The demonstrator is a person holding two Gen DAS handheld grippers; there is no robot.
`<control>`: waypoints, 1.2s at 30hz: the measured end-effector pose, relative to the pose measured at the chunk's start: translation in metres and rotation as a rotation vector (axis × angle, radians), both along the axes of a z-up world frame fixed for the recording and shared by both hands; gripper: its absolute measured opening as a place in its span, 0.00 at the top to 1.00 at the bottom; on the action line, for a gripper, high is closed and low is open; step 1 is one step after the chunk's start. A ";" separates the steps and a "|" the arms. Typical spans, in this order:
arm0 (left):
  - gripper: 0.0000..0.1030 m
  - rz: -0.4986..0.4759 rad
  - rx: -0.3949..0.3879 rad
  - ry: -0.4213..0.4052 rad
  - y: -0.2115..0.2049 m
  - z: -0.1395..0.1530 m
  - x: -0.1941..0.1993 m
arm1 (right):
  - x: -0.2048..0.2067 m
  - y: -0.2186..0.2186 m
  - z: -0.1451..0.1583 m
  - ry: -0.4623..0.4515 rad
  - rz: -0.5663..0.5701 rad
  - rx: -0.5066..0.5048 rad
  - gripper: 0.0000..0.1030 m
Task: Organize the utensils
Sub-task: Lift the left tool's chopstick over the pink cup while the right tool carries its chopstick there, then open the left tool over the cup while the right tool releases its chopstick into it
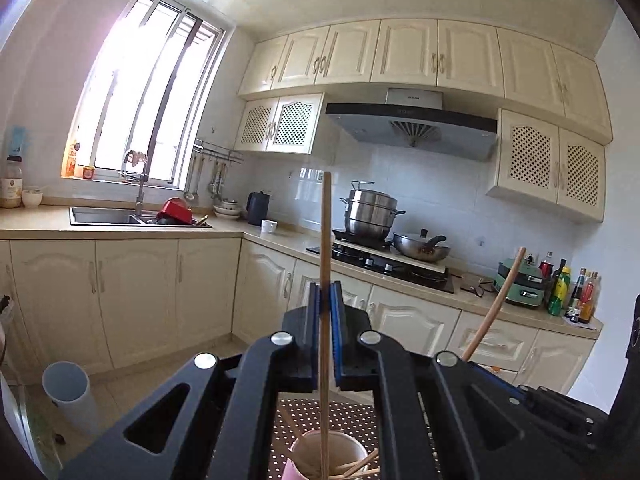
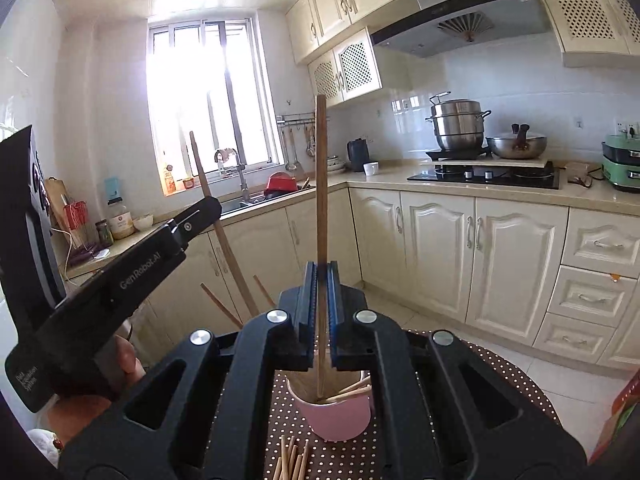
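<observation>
Each gripper (image 1: 325, 300) (image 2: 322, 276) is clamped on one upright chopstick (image 1: 326, 240) (image 2: 320, 200) above the pink cup (image 2: 336, 416). A few sticks lean inside already (more lie loose on the dotted tabletop (image 2: 500, 376)), so sorting looks roughly midway.

A pink cup (image 2: 335, 416) stands on a brown cloth with white dots (image 2: 500, 376), the pale wooden chopstick (image 1: 325, 240) sits between blue pads of a black claw (image 1: 325, 308), and the cupboards (image 2: 480, 252) are cream, the pot (image 2: 282, 182) red.

Left claw (image 1: 325, 304) clamps upright chopstick (image 1: 325, 240) above pink cup (image 1: 316, 460).
</observation>
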State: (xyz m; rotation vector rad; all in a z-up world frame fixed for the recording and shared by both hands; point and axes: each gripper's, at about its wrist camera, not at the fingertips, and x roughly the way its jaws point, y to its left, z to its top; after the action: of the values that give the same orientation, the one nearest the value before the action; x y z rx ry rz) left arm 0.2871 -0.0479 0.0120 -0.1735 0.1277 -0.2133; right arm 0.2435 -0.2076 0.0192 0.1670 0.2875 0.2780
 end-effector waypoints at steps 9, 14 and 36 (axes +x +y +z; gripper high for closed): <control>0.94 -0.008 0.042 0.040 -0.005 -0.014 0.007 | 0.006 0.005 -0.007 0.024 0.014 -0.002 0.95; 0.61 0.004 0.050 0.045 0.001 -0.015 0.004 | 0.007 0.007 -0.008 0.031 0.016 -0.010 0.95; 0.56 0.054 0.080 0.069 0.030 -0.018 -0.017 | 0.011 0.019 -0.018 0.092 0.020 -0.025 0.94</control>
State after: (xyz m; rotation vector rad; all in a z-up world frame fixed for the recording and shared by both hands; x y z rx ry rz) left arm 0.2701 -0.0179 -0.0060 -0.1048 0.1994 -0.1481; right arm 0.2543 -0.1889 0.0010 0.1529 0.3843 0.2871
